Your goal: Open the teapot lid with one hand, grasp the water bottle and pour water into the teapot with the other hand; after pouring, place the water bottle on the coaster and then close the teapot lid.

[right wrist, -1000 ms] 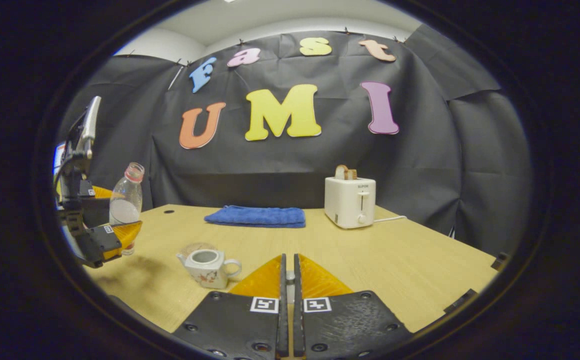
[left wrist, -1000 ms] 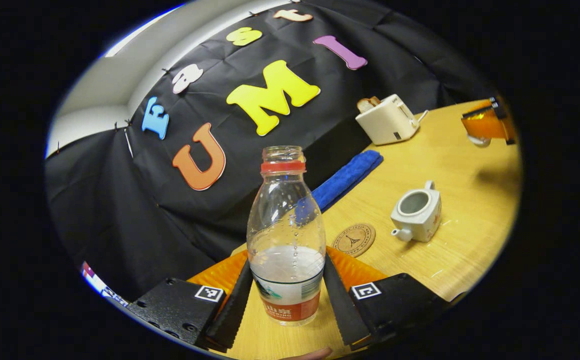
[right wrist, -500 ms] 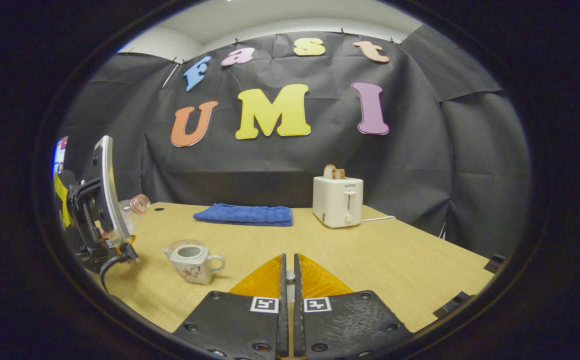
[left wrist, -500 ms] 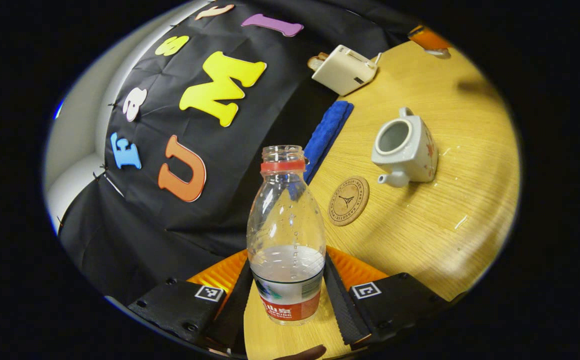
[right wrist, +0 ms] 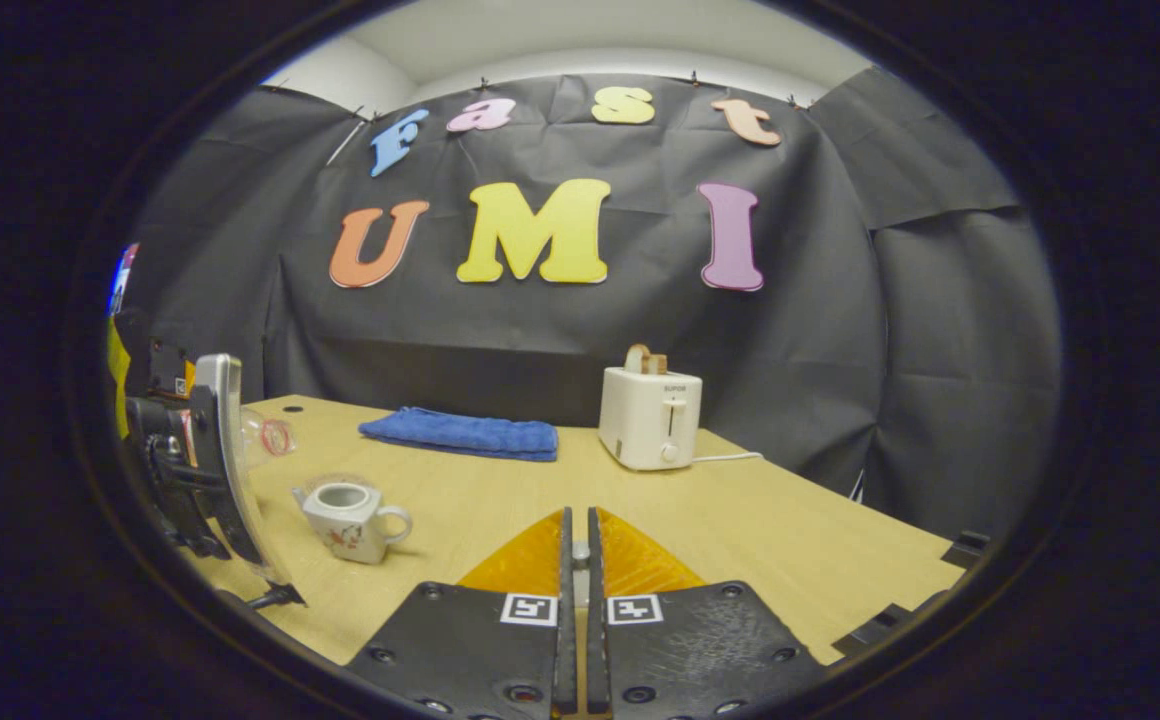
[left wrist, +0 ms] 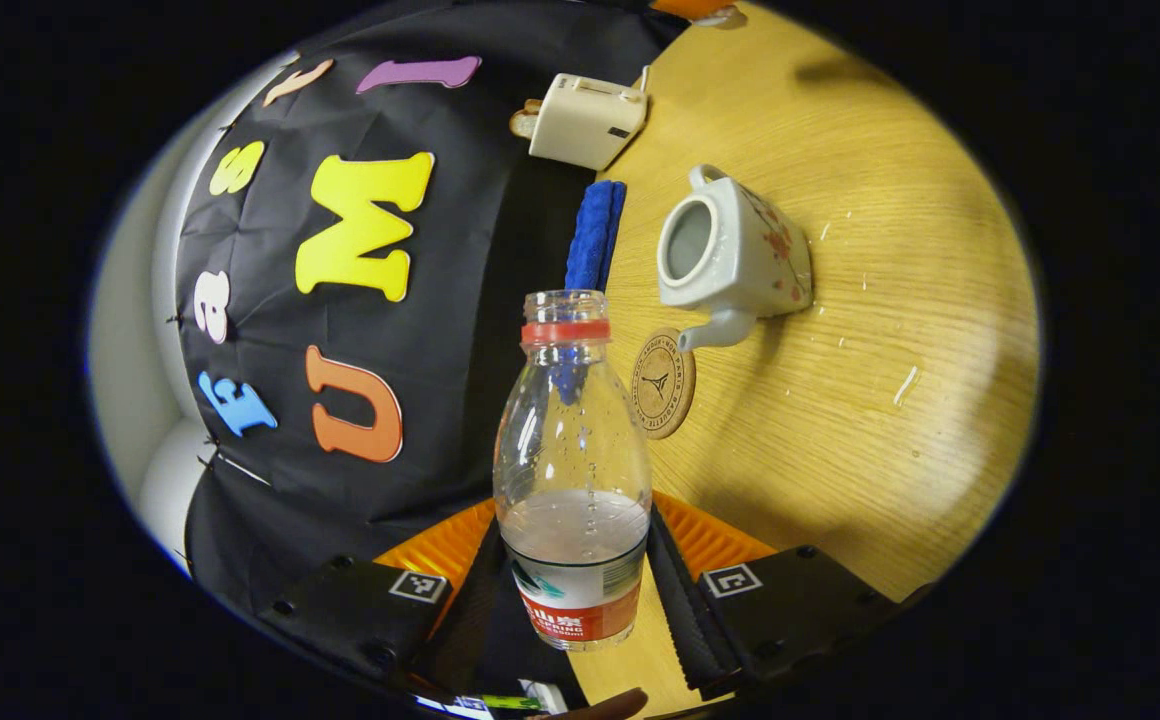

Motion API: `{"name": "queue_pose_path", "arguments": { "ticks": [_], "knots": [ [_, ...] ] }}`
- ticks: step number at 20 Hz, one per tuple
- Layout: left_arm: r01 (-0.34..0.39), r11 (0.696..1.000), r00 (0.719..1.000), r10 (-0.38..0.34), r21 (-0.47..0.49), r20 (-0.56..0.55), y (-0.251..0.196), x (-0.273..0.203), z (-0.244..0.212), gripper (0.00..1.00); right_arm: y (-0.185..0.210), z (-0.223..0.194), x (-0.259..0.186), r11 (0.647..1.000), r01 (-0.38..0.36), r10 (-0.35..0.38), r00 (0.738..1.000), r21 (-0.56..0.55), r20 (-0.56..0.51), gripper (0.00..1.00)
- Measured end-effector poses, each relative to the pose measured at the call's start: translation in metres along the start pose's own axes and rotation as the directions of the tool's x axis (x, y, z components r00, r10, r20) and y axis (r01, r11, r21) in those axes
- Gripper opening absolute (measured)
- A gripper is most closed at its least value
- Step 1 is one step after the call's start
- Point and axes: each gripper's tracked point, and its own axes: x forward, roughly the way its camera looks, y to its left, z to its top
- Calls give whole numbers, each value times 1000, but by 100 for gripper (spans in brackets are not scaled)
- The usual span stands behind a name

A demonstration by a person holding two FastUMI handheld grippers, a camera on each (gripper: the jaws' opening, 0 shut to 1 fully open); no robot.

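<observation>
Lid off teapot [left wrist: 730, 250]; left hand-held gripper [left wrist: 572, 590] clamps tilted water bottle [left wrist: 572, 470], pour pending; right hand-held gripper [right wrist: 576, 560] clenched, contents unclear; coaster [left wrist: 662, 382] bare.

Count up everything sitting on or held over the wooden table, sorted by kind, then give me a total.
Clear plastic water bottle: 1
White ceramic teapot: 1
Round cork coaster: 1
Blue folded towel: 1
White toaster: 1
Total: 5

Left gripper [left wrist: 572, 590] tilted; right gripper [right wrist: 576, 610] fingers together.

One teapot [left wrist: 735, 252], one bottle [left wrist: 572, 470].
</observation>
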Motion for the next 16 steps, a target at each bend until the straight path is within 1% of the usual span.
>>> {"name": "queue_pose_path", "arguments": {
  "ticks": [5, 9, 13, 16],
  "knots": [
    [21, 989, 1000, -19, 145, -16, 3, 2, 9, 77, -4, -3, 2, 1000, -3, 3, 1000, 14, -8, 4],
    [44, 973, 998, -35, 226, -47, 3, 7, 11, 77, -3, 2, 0, 1000, -12, 12, 1000, 7, 10, 4],
    [27, 947, 998, -8, 319, -62, 15, 8, 18, 78, -3, 2, 0, 1000, -24, 24, 1000, 18, 8, 4],
    [44, 927, 996, -14, 373, -84, 20, 13, 17, 77, -6, 2, 0, 999, -22, 22, 1000, 24, 8, 4]
  ]
}}
